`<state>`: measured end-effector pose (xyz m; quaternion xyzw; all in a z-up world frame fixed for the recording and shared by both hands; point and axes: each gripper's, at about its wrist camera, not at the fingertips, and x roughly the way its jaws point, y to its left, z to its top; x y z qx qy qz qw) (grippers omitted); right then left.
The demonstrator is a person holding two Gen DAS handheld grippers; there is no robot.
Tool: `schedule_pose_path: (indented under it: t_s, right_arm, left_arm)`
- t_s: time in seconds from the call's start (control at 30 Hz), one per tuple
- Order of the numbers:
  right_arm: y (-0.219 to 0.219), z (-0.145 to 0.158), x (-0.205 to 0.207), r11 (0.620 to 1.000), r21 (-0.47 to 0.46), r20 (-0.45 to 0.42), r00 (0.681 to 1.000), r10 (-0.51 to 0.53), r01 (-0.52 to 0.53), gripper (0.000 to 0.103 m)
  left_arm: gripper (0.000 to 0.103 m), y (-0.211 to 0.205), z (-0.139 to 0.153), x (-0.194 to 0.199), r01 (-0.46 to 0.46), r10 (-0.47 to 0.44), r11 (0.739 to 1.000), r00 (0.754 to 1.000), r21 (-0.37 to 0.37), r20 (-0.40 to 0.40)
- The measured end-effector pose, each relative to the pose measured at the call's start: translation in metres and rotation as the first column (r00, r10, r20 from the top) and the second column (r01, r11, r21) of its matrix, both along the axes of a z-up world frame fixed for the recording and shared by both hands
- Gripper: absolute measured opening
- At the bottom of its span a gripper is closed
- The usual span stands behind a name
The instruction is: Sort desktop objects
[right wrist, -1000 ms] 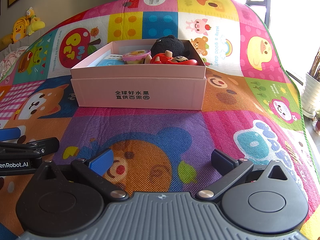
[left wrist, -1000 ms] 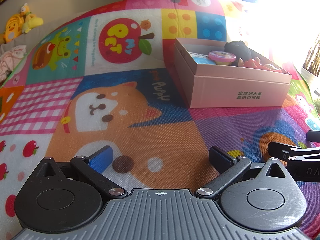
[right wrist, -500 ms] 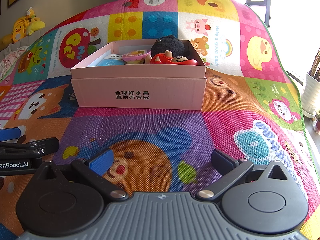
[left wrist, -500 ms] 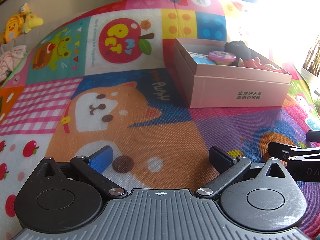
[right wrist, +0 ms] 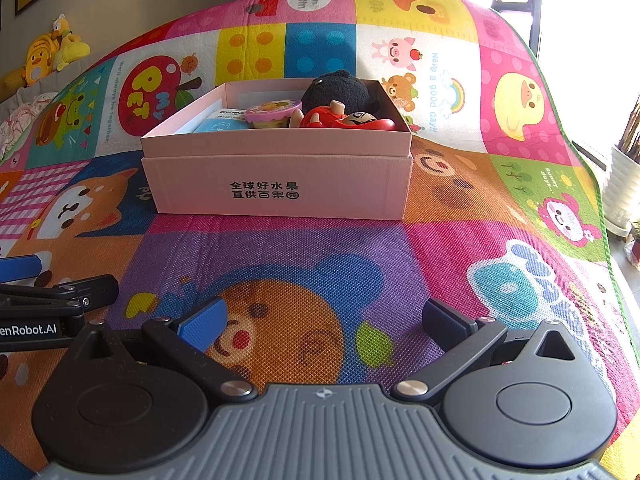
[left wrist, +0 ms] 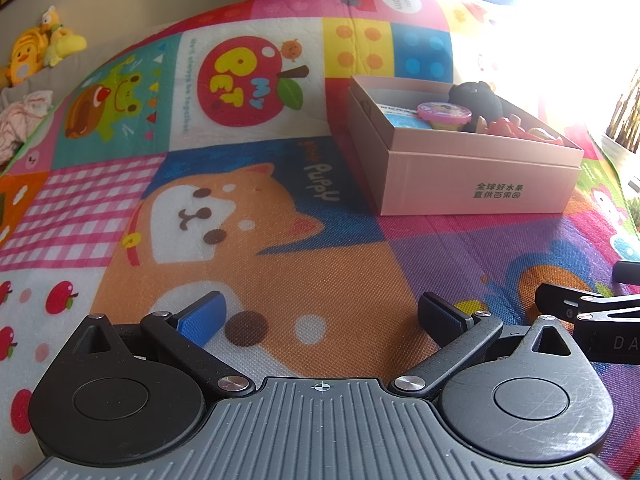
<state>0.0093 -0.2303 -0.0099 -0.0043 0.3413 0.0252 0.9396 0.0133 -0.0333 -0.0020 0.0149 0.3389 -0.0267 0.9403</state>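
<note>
A pink cardboard box (right wrist: 280,184) (left wrist: 472,184) stands on the colourful play mat. Inside it lie a black plush toy (right wrist: 336,90) (left wrist: 476,98), a red figure (right wrist: 344,120) (left wrist: 516,130), a pink round cup (right wrist: 272,112) (left wrist: 442,114) and a blue packet (right wrist: 220,125) (left wrist: 406,120). My left gripper (left wrist: 320,316) rests low over the mat, open, nothing between its fingers, with the box far ahead to the right. My right gripper (right wrist: 324,320) is open and empty too, the box straight ahead. Each gripper shows at the edge of the other's view.
The play mat (left wrist: 280,272) (right wrist: 320,248) covers the whole surface. Yellow plush toys (left wrist: 36,54) (right wrist: 52,52) and a pale cloth (left wrist: 20,120) lie past its far left edge. A white plant pot (right wrist: 624,192) stands off the mat's right edge.
</note>
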Motion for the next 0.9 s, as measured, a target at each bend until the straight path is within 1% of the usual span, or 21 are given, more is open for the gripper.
schedule_pose_path:
  t_s: [0.9]
  right_arm:
    - [-0.0003, -0.0001, 0.0001, 1.0, 0.0, 0.0, 1.0, 0.0, 0.0, 0.103]
  left_arm:
    - [0.103, 0.0013, -0.0003, 0.0005, 0.0, 0.0, 1.0, 1.0, 0.0, 0.0]
